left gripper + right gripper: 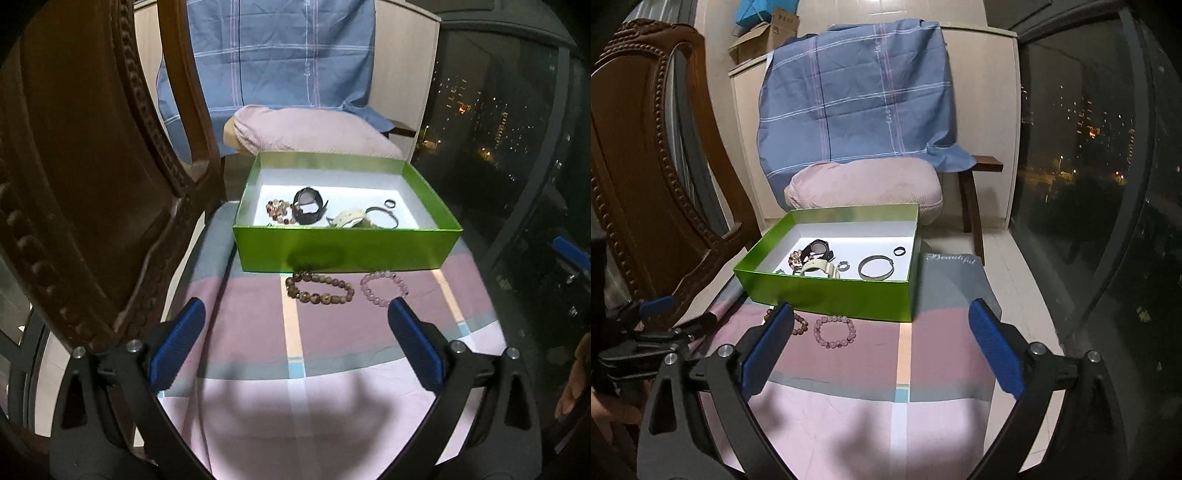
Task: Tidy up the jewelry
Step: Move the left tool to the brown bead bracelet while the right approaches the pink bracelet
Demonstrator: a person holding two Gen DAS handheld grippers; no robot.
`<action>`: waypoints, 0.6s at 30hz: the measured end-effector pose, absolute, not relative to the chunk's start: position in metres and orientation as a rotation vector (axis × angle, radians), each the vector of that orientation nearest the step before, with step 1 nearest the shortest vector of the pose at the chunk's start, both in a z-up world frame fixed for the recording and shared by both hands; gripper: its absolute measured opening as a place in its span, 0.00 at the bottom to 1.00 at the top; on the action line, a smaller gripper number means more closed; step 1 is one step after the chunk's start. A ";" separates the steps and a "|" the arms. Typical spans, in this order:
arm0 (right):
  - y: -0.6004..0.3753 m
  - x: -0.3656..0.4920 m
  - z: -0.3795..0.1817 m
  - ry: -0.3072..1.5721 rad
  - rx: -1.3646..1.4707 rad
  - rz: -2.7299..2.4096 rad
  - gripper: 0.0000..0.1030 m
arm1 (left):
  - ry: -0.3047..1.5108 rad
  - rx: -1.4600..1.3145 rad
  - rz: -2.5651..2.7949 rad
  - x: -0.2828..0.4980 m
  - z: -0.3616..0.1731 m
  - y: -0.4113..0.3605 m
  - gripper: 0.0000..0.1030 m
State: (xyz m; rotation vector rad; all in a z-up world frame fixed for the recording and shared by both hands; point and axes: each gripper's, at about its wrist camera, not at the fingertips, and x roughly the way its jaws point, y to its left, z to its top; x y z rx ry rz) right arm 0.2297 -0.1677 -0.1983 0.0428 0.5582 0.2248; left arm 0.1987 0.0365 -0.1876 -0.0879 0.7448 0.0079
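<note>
The green box (347, 254) sits open-topped on the striped cloth (258, 332), a sensible collecting place: it already holds a black watch (308, 206), a beaded bracelet (280, 212), a pale watch (820, 269), a metal bangle (876, 266) and a small dark ring (899, 251). Two pieces lie outside it on the cloth, just beside its near wall, so they look like what remains to be put away. The left gripper (295, 347) stands wide with nothing between its pads; from it the brown bead bracelet (319, 291) lies at twelve o'clock, and the pink bead bracelet (384, 284) at about one o'clock, near the right fingertip. The right gripper (882, 350) is likewise wide and empty; the pink bracelet sits at about eleven o'clock from it, the brown one partly hidden behind its left finger (768, 350).
</note>
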 end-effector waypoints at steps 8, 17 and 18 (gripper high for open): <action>-0.163 0.242 -0.205 0.606 0.040 0.235 0.90 | 0.819 -0.090 0.043 0.238 -0.217 0.040 0.79; -0.144 0.269 -0.239 0.741 -0.015 0.242 0.80 | 0.972 -0.074 0.072 0.300 -0.267 0.040 0.49; -0.141 0.272 -0.243 0.755 -0.024 0.244 0.78 | 0.978 -0.067 0.079 0.302 -0.270 0.039 0.49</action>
